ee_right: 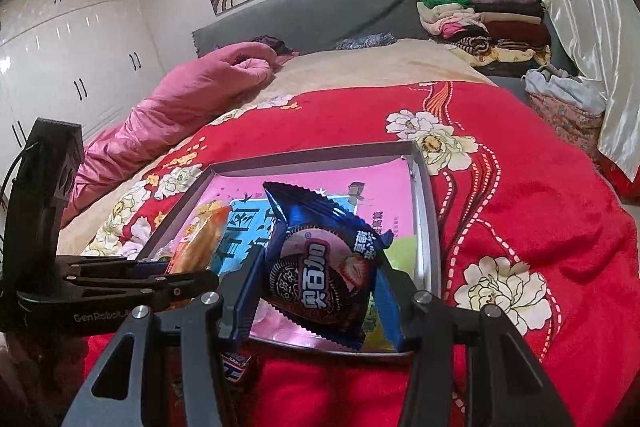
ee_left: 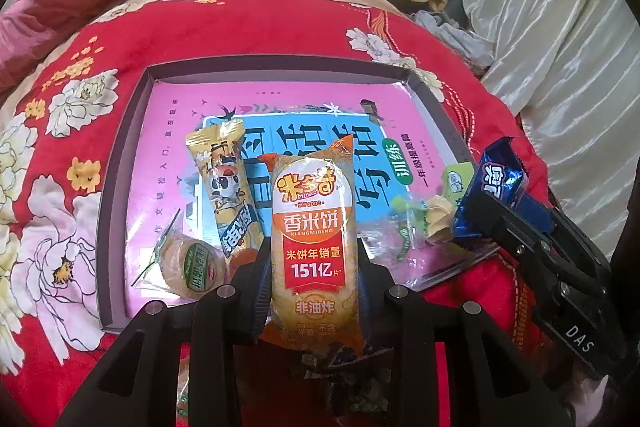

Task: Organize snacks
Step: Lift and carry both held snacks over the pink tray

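Left wrist view: left tongs (ee_left: 312, 267) clamped on an orange rice cracker pack (ee_left: 314, 227), gripped about mid-length and held upright over the near edge of the shallow grey tray (ee_left: 120, 163). The tray sits on a bed with a red floral blanket (ee_left: 280, 23); a pink book cover (ee_left: 280, 103) lines its floor. Already in the tray: a yellow cow-print bar (ee_left: 228, 187) lying lengthwise at left, a round wrapped cake (ee_left: 192, 263) at near left, and green-and-clear wrapped sweets (ee_left: 424, 219) at near right. Right tongs (ee_left: 502, 203) enter from the right, carrying a blue cookie packet (ee_left: 496, 187).

Judgement: open floor remains in the far half of the tray. Carry the pack past the bar, lower until its bottom meets the cover, then release; dropping from height risks it bouncing onto the bar.

Right wrist view: right tongs (ee_right: 320, 279) closed on the blue cookie packet (ee_right: 320, 259), pads pressing its side seams, packet tilted. It hangs over the tray's near right corner (ee_right: 426, 227). Left tongs (ee_right: 188, 277) are just beside, with the orange pack (ee_right: 200, 247).

Judgement: the two tools are crowded. Place one item at a time, blue packet toward the far right. Grip is on thin foil edges, so avoid twisting.
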`<state>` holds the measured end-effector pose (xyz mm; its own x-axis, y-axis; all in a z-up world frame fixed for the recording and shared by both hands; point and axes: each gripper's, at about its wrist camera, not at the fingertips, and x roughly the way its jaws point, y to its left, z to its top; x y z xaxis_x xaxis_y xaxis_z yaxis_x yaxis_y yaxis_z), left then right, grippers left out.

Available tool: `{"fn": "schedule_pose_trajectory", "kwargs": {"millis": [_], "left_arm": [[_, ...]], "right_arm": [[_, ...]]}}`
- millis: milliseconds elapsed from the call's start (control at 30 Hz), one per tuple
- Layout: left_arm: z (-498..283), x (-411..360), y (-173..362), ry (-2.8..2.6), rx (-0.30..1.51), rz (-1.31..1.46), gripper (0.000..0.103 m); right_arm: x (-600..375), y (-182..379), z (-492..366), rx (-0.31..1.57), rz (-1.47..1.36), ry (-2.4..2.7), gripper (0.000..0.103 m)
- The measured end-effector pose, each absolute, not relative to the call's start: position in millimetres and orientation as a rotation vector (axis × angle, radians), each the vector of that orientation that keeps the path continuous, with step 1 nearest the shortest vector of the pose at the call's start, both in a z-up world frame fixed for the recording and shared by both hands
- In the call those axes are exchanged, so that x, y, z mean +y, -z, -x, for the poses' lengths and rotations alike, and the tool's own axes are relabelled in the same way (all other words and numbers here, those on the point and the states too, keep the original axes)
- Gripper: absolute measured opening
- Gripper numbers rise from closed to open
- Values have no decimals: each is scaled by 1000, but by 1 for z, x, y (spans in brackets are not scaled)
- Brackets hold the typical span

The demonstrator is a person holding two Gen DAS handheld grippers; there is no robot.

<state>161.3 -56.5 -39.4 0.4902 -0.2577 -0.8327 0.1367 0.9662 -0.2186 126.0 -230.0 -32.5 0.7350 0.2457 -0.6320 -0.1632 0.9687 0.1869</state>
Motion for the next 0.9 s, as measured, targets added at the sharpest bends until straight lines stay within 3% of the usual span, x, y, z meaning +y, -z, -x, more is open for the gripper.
{"fn": "schedule_pose_trajectory", "kwargs": {"millis": [900], "left_arm": [[-171,-55,47,211,1040,135,36]], "right_arm": [[-219,49,-136,773,-72,-239,51]]}}
